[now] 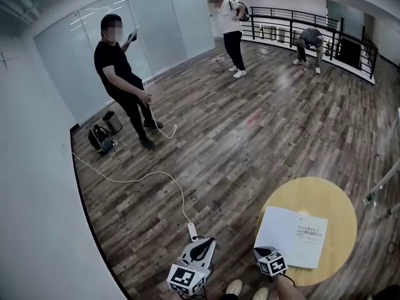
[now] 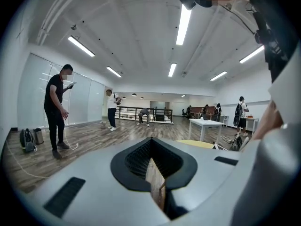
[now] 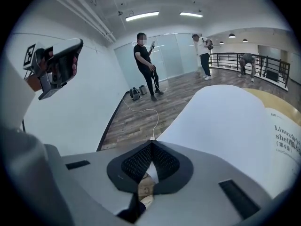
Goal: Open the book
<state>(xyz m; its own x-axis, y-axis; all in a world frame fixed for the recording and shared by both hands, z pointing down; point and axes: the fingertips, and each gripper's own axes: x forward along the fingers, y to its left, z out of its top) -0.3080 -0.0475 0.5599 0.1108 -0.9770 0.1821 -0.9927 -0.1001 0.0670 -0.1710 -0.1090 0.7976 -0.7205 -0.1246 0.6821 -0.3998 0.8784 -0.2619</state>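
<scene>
A white book [image 1: 294, 236] with dark print on its cover lies on the round yellow table [image 1: 331, 195] at the lower right of the head view. My right gripper [image 1: 261, 252] is at the book's near left corner. In the right gripper view the jaws [image 3: 151, 144] are shut, and a white sliver of the book's cover [image 3: 225, 121] runs between them and spreads out ahead. My left gripper [image 1: 202, 242] hangs over the floor left of the table, clear of the book. Its jaws [image 2: 150, 140] are shut on nothing.
A white cable [image 1: 144, 177] crosses the wood floor to a power strip [image 1: 192, 231] just ahead of my left gripper. A person in black [image 1: 122, 80] stands by the glass wall beside a bag [image 1: 100, 137]. Two more people are farther off near a railing [image 1: 294, 24].
</scene>
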